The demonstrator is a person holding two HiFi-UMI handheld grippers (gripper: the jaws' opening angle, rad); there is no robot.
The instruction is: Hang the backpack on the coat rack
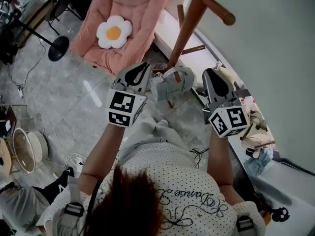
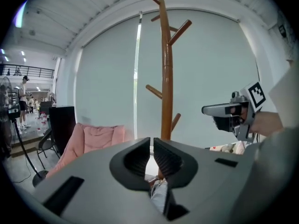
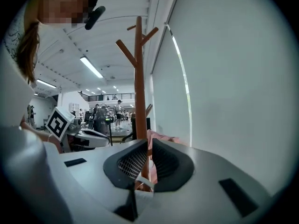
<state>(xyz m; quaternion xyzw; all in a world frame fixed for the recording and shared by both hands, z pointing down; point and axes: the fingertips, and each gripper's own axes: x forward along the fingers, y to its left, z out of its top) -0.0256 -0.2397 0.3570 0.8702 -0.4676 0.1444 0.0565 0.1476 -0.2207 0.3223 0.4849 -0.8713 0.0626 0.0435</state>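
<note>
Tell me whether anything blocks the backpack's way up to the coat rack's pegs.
Nothing visible does. The backpack, held by the left tongs and right tongs, is beside the pole of the coat rack; the peg above it is bare.

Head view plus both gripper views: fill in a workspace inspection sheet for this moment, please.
Surface: grey tiled floor; no table seen.
Job's things: grey backpack held up between both claws, close to the wooden coat rack; not hung yet.
Clutter: pink chair with flower cushion; fan stand; bags along the wall.
Grippers: left claw and right claw each shut on backpack fabric.
Cables: white cord on the floor.
Surroundings: pale wall; people far off.
</note>
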